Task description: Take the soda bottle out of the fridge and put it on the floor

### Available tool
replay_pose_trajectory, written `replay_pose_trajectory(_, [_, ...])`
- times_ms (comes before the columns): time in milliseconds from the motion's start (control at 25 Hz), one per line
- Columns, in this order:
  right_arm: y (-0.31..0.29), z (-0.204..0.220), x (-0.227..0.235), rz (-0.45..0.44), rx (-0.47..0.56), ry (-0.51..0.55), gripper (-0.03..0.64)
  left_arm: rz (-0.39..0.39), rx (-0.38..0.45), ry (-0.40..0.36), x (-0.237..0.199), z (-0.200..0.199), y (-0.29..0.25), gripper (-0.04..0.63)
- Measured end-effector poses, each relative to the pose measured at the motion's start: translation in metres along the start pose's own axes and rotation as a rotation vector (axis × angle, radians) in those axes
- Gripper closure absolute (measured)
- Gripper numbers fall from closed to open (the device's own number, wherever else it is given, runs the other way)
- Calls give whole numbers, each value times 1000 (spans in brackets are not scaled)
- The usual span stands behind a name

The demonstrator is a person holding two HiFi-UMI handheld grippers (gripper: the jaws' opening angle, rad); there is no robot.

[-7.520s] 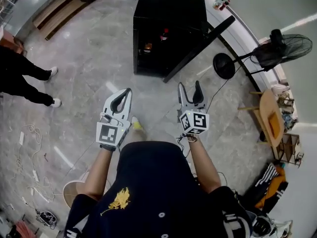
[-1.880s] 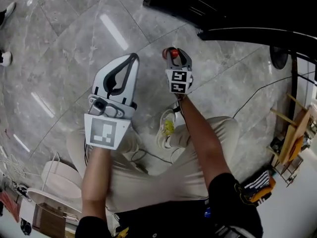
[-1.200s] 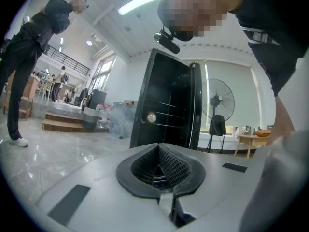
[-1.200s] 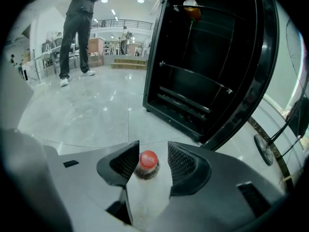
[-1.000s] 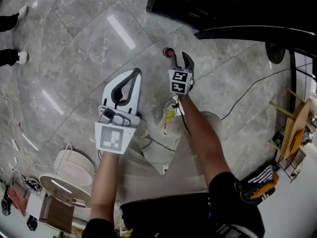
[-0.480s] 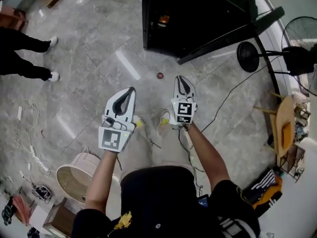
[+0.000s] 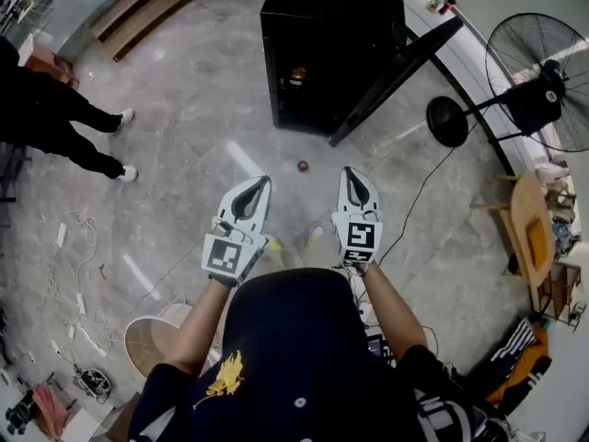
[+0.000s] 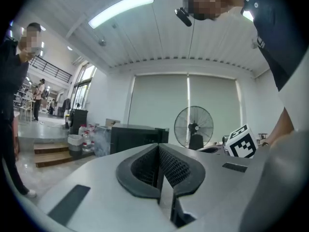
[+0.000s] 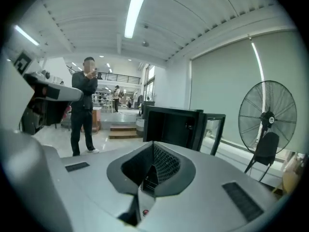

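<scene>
Closest to the head camera, a person in a dark shirt is standing and looking steeply down, holding both arms out in front. The left gripper [image 7: 263, 182] is pointing forward with its jaws pressing together and carrying nothing; its own view is showing the two dark pads meeting at the tips. Just beside it, the right gripper [image 7: 351, 172] is also pointing forward, its jaws having just been closing and now sitting fully together, equally empty. Beyond both tips, the soda bottle [image 7: 302, 166] is standing on the grey marble floor [image 7: 184, 136], showing from above as a small shape with a red cap, apart from the grippers and from everything else. Farther on, the black fridge [image 7: 322, 7] is standing with its door [image 7: 396, 72] swinging open toward the right. Right of the door, a black pedestal fan [image 7: 543, 90] is standing on a round base, with a cable [image 7: 419, 191] trailing across the floor. Far off at the left, a second person [image 7: 55, 118] in dark clothes and white shoes is standing.
</scene>
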State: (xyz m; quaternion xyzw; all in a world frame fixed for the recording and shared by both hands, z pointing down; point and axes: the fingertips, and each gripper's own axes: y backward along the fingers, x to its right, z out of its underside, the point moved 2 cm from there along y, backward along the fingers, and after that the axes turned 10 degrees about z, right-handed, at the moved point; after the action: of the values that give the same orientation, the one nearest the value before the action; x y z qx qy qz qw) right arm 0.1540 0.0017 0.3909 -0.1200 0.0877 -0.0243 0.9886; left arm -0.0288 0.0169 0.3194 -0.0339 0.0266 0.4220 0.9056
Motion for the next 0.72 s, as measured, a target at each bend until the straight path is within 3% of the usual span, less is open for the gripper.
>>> replay_pose_trajectory(160, [34, -21, 9, 46, 19, -77, 620, 39, 7, -24, 22, -20, 18, 581])
replay_pose_trajectory(720, [76, -70, 11, 8, 75, -172, 620, 52, 66, -59, 24, -61, 45, 581])
